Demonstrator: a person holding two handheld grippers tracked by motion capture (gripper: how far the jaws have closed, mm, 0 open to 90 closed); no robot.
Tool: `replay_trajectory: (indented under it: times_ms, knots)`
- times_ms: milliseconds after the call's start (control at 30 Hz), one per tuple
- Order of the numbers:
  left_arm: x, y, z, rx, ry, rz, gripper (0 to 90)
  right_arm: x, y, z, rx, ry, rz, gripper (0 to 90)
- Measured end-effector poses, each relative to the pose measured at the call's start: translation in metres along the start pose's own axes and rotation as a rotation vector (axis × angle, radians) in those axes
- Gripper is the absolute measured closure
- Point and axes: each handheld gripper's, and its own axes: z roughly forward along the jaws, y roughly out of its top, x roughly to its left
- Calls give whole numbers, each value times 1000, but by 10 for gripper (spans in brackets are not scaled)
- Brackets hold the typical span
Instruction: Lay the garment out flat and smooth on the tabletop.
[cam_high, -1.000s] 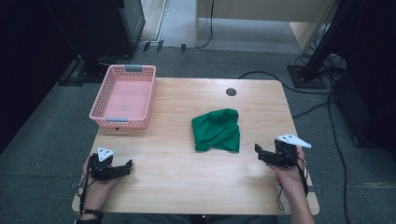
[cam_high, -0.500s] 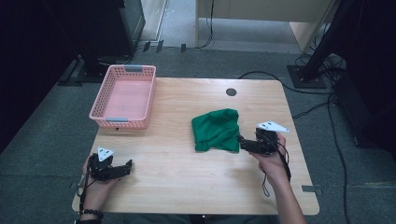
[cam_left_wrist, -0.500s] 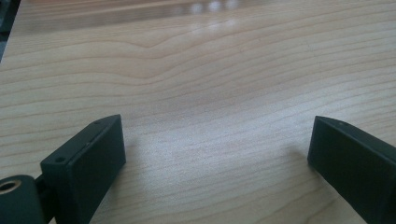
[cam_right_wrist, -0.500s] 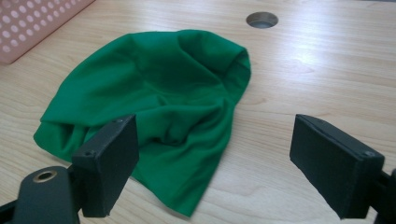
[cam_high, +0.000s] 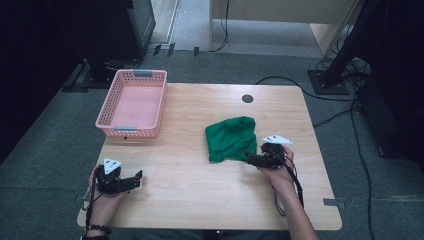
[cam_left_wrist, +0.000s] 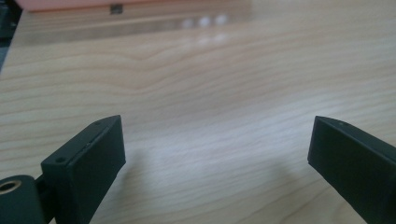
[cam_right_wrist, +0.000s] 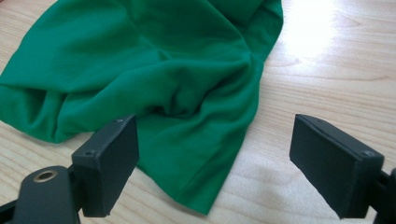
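The right gripper (cam_right_wrist: 215, 163) is holding its two blocky, matte black jaws wide apart, nothing between them but the near edge of the green cloth (cam_right_wrist: 154, 79) and pale wood. In the right gripper view one jaw is sitting over the cloth's hem while the other is hanging over bare table. In the high view the right gripper (cam_high: 252, 159) is pointing at the cloth's lower right corner, right at its edge — whether the tips are touching the fabric cannot be told.

The left gripper (cam_left_wrist: 215, 158) is likewise standing open, its flat-faced jaws spread over empty wood grain. In the high view the left gripper (cam_high: 134, 179) is resting near the front left corner of the table, well apart from the cloth.

The cloth (cam_high: 231, 137) is lying crumpled in a soft, loose heap, slightly right of the table's middle — a smooth, thin knit, deep green, folding into rounded creases.

The table (cam_high: 190, 190) is showing light, glossy wood with fine wavy grain. A pink plastic basket (cam_high: 157, 107) with perforated walls is sitting at the far left corner.
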Motion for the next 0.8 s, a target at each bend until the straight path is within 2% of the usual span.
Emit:
replay_trajectory:
  times_ms: [67, 167, 233, 267, 367, 400, 433, 467, 567, 600, 700, 733, 800]
  knots:
    - [-8, 6, -2, -30, -17, -12, 43, -1, 1, 1, -4, -4, -6, 160]
    - [-24, 17, -2, -50, -47, 8, 43, -4, 3, 1, -10, 0, 7, 160]
    - [-29, 21, -2, -56, -60, 13, 43, -4, 3, 1, -13, 3, 13, 162]
    - [-40, 30, -1, -66, -79, 27, 44, -5, 3, 1, -14, 7, 15, 162]
    - [-56, 42, -1, -94, -124, 60, 44, -4, 4, 2, -13, 12, 17, 162]
    - [-56, 42, -1, -94, -124, 60, 44, -4, 4, 3, -12, 11, 17, 162]
    - [-67, 51, 0, -109, -155, 85, 44, -4, 3, 3, -11, 11, 18, 162]
    - [-72, 55, 0, -117, -167, 94, 43, -4, 3, 3, -10, 12, 20, 162]
    - [-80, 64, 2, -124, -188, 104, 44, -4, 3, 5, -8, 14, 27, 162]
    - [-87, 70, 4, -134, -201, 101, 43, -4, 3, 6, -5, 14, 31, 162]
    - [-93, 73, 6, -140, -212, 98, 44, -5, 3, 8, -3, 19, 36, 170]
    - [-99, 72, 9, -137, -222, 102, 44, -4, 1, 10, -1, 12, 45, 221]
    - [-104, 72, 12, -132, -223, 116, 44, -3, 0, 15, 3, 9, 51, 247]
